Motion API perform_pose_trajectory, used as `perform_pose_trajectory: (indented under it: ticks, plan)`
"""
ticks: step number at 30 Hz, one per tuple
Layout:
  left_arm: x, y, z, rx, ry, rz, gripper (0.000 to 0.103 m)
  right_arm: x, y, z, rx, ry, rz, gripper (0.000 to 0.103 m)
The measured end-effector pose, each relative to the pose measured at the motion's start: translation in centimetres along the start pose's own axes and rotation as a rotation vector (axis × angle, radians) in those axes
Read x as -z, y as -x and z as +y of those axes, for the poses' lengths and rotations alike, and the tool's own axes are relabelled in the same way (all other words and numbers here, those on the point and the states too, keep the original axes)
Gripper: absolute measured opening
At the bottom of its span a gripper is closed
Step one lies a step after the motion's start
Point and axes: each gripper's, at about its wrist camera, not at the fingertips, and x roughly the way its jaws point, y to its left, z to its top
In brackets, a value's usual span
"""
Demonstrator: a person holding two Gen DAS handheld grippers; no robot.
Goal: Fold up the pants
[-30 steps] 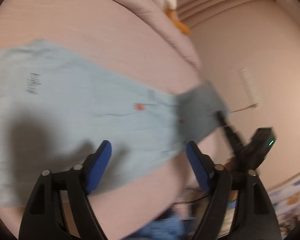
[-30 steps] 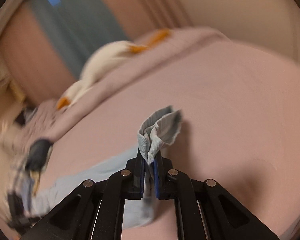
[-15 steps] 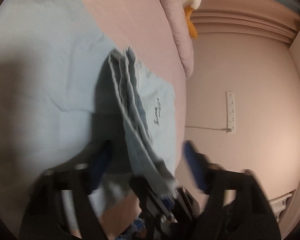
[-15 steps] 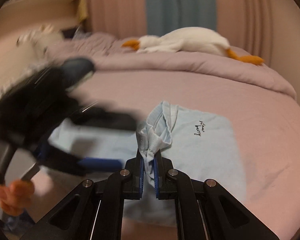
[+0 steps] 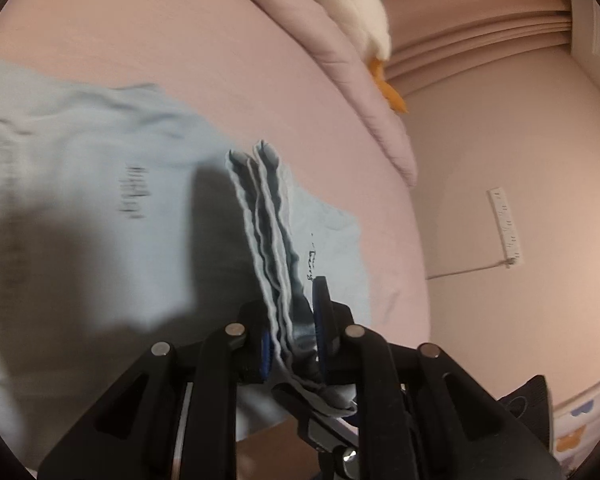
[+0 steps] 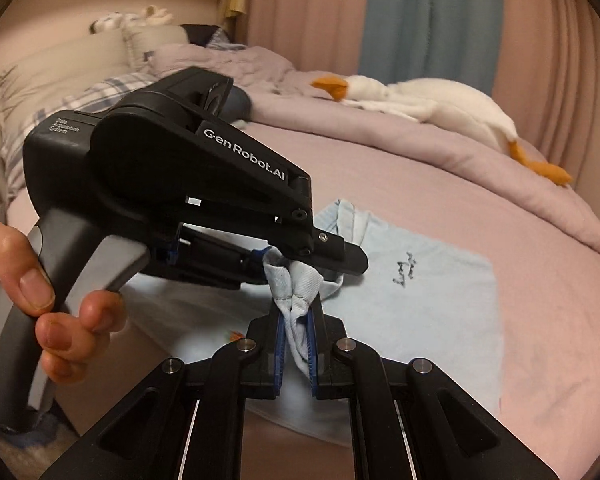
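The pants [image 6: 428,312], pale blue, lie spread on the pink bed [image 6: 540,264], with a gathered ribbed edge lifted off the sheet and pinched by both tongs at once. The right gripper [image 6: 296,340] has its blue-padded fingers [image 6: 280,344] drawn narrow on a bunched fold of the cloth, which rises straight up between them. Just above and beyond those tips, the left gripper [image 6: 300,264] reaches in from the left side, held by a hand [image 6: 40,292] on its grey handle, and its tips meet the same bunch of cloth. In the left wrist view the left gripper [image 5: 290,336] is clamped narrow on several stacked layers of the edge [image 5: 268,224], which run away ahead of its fingers. The rest of the pants [image 5: 80,220] lies flat to the left of it, motion-blurred. A white plush goose [image 6: 432,104] rests on the lilac duvet [image 6: 380,148] far beyond both tongs
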Motion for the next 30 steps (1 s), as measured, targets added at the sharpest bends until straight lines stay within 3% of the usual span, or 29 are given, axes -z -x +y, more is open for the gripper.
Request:
perform_pose_trajectory:
  ticks: [3, 5, 8, 10, 14, 18, 21, 23, 26, 28, 30]
  plan:
    - [-0.2, -0.7, 1.7, -0.143, -0.009, 0.028, 0.019, 0.0, -1.0, 1.8, -0.039, 0.022, 0.008, 0.006]
    - [0.1, 0.1, 2.7, -0.177, 0.003, 0.020, 0.019, 0.2, -2.0, 3.0, -0.075, 0.039, 0.038, 0.007]
    - [0.0, 1.7, 2.8, -0.199, -0.010, -0.020, 0.028, 0.8, -4.6, 3.9, -0.136, 0.047, 0.173, 0.034]
    - [-0.2, 2.8, 2.2, -0.215, -0.036, -0.057, 0.044, 1.1, -5.0, 3.6, -0.156, 0.005, 0.208, 0.038]
    - [-0.5, 3.1, 0.0, -0.166, -0.088, -0.083, 0.045, 0.8, -2.2, 0.7, -0.237, -0.081, 0.166, 0.039]
    - [0.8, 0.3, -3.2, -0.099, -0.170, -0.001, 0.044, 1.0, 0.7, -3.9, -0.225, -0.230, 0.085, 0.040]
    - [2.3, -2.7, -5.1, -0.112, -0.250, 0.058, 0.030, 1.8, 0.8, -7.0, -0.089, -0.299, 0.100, 0.039]
    - [3.2, -4.1, -5.2, -0.165, -0.286, 0.084, 0.026, 2.6, 0.2, -8.1, -0.004, -0.328, 0.141, 0.039]
    - [4.1, -4.7, -3.7, -0.372, -0.370, 0.034, 0.020, 3.6, -0.7, -8.6, 0.003, -0.355, 0.171, 0.033]
    - [4.2, -3.5, -1.6, -0.380, -0.325, 0.019, 0.005, 3.7, -1.7, -8.3, 0.011, -0.349, 0.198, 0.033]
    - [4.0, -2.1, 0.1, -0.372, -0.279, -0.003, 0.002, 3.9, -2.6, -8.0, 0.025, -0.330, 0.227, 0.033]
